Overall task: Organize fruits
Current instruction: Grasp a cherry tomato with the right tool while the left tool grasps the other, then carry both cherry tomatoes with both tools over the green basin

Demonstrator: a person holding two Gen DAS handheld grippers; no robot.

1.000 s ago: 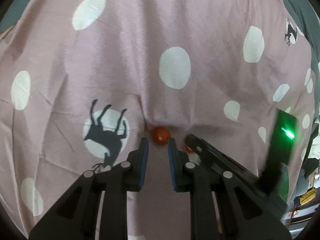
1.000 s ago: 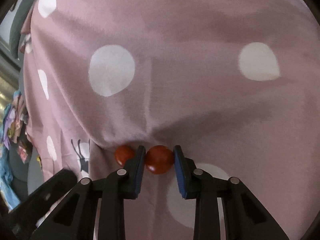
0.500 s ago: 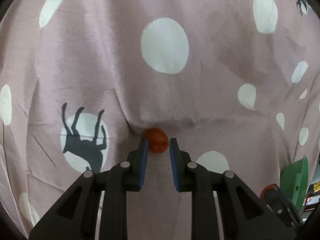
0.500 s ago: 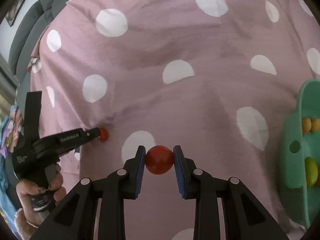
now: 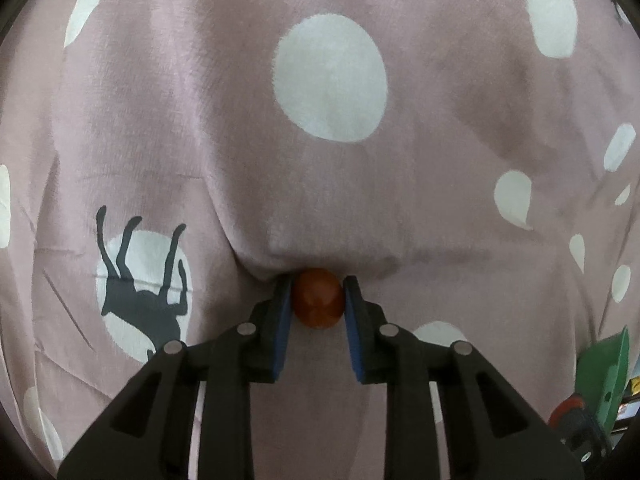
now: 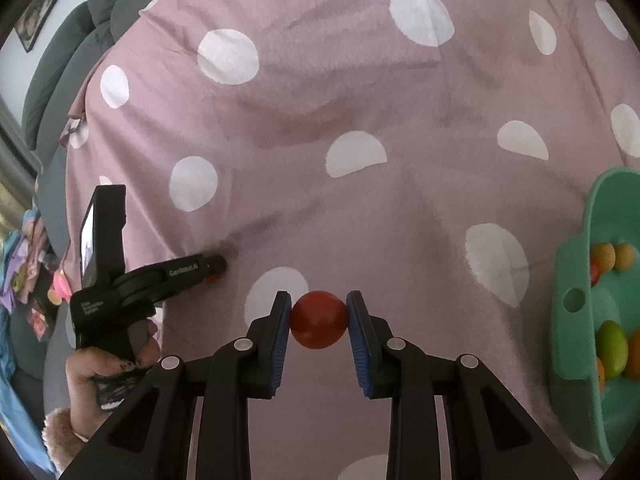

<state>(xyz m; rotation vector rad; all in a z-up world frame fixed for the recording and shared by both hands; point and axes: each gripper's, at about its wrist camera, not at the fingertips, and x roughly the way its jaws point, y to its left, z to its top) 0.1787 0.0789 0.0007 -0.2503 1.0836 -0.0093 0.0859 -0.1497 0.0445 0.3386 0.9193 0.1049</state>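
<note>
Pink dotted bedspread (image 5: 420,200), left gripper (image 5: 318,300) jaws closed on a red tomato (image 5: 319,298) down in a fabric fold, right gripper (image 6: 319,320) clamping a second tomato (image 6: 319,320) clear of the cloth, only the right wrist view showing, at 3 o'clock, the green tray (image 6: 576,272) with yellow, orange and green fruits (image 6: 612,348).

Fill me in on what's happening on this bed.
A person is gathering small red fruits off a pink polka-dot bedspread with two handheld grippers. The right gripper holds one red fruit between its fingers, lifted clear of the cloth. The left gripper has its fingers around a second red fruit down in a fold of the fabric. A teal tray with sorted fruit sits off to the right.
</note>
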